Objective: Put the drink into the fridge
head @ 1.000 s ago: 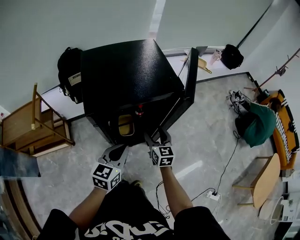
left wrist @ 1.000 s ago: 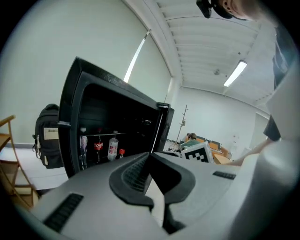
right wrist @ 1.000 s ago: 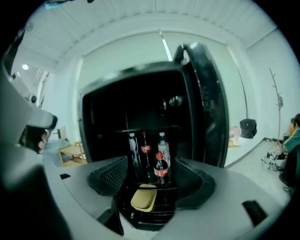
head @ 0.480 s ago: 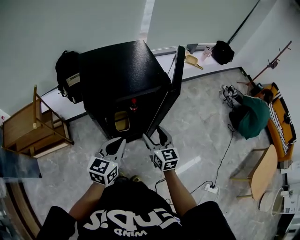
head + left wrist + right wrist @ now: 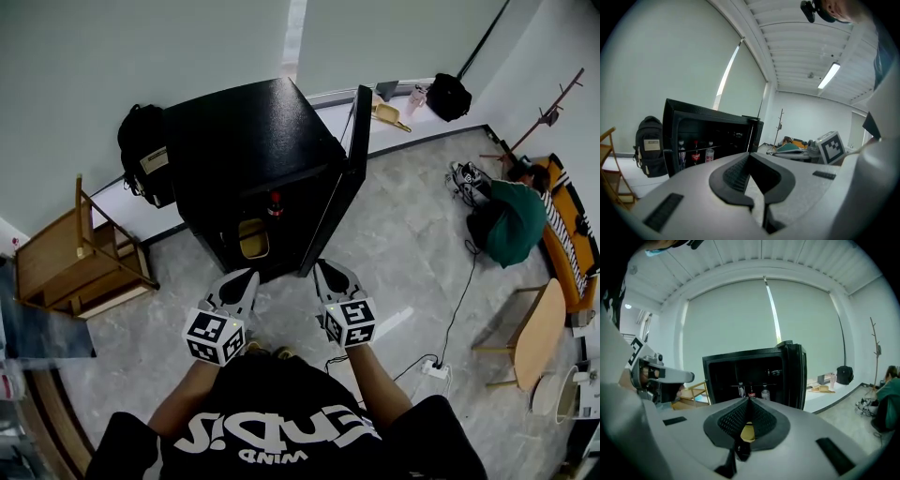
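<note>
We stood facing the fridge (image 5: 246, 141), a black cabinet whose door (image 5: 342, 197) hung open on the right of the fridge in the head view. The drink (image 5: 751, 392), a bottle with a red label and a red cap, stood upright high up inside the fridge. A clear bottle (image 5: 765, 392) stood just beside it on the door side, and a third bottle (image 5: 741, 391) just beside it on the other side. Lower down inside the fridge sat a yellow container (image 5: 253, 246).

We held both grippers in front of the fridge's open face, near it but touching neither the cabinet nor the door, and both pointed toward the opening. The left gripper (image 5: 251, 274) was nearer the fridge's hinge-free side. Its jaws were together, pad against pad, and clamped on nothing. The right gripper (image 5: 319, 264) was nearer the foot of the open door. Its jaws had just been closing and now met at the tips, with no object between them. The drink was well apart from both grippers, on the far side of the fridge's opening.

A dark backpack (image 5: 141, 150) rested just beside the fridge, on the side away from the door. A wooden chair (image 5: 80, 258) stood further out on that same side. A black bag (image 5: 448, 94) lay by the wall beyond the fridge's door.
</note>
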Demonstrator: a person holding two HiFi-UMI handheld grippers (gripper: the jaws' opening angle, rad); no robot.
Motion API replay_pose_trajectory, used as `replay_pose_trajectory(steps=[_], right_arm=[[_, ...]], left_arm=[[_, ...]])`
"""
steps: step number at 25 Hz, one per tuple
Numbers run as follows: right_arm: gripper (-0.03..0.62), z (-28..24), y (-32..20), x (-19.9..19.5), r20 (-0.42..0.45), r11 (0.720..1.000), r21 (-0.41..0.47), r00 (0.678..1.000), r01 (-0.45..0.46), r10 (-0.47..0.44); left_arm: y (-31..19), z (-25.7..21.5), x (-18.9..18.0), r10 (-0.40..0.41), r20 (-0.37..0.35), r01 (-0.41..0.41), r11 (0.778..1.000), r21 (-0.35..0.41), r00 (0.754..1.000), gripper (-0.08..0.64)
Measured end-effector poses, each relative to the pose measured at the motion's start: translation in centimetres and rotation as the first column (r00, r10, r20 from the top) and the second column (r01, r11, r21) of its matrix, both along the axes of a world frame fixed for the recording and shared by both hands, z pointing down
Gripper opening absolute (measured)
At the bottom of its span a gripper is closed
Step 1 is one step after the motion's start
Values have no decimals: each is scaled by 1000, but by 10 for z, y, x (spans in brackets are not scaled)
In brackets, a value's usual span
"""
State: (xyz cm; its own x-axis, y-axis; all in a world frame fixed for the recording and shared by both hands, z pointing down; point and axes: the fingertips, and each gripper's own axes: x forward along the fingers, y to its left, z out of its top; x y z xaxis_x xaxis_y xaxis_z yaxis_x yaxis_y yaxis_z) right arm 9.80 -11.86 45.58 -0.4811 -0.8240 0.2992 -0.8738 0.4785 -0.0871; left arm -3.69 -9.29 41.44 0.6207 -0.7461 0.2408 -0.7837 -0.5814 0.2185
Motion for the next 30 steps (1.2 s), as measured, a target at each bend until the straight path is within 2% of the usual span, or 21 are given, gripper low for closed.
replay_pose_trajectory(steps=[4, 10, 14, 21, 26, 30], right_arm=[[25, -22, 21, 5, 29, 1000, 15, 999, -21, 20], [25, -37, 52, 24, 56, 989, 49, 989, -139, 136], [25, -31, 67, 25, 83, 985, 41, 983, -168, 164], [25, -21, 64, 22, 108, 985, 38, 981, -167, 162], [25, -19, 52, 24, 79, 983, 84, 985, -163, 156], [25, -11, 49, 24, 72, 983, 81, 984, -166, 160]], left_arm=[[6, -3, -10, 3, 7, -3, 1000, -1, 1000, 8], [12, 3, -25, -31, -24, 31, 999, -34, 999, 8], [11, 2, -29, -44, -19, 44, 999, 5, 999, 8], [8, 5, -34, -47, -14, 48, 996, 73, 999, 8], [1, 14, -36, -48, 4, 47, 995, 86, 999, 8], [-1, 17, -33, -40, 9, 39, 996, 86, 999, 8]])
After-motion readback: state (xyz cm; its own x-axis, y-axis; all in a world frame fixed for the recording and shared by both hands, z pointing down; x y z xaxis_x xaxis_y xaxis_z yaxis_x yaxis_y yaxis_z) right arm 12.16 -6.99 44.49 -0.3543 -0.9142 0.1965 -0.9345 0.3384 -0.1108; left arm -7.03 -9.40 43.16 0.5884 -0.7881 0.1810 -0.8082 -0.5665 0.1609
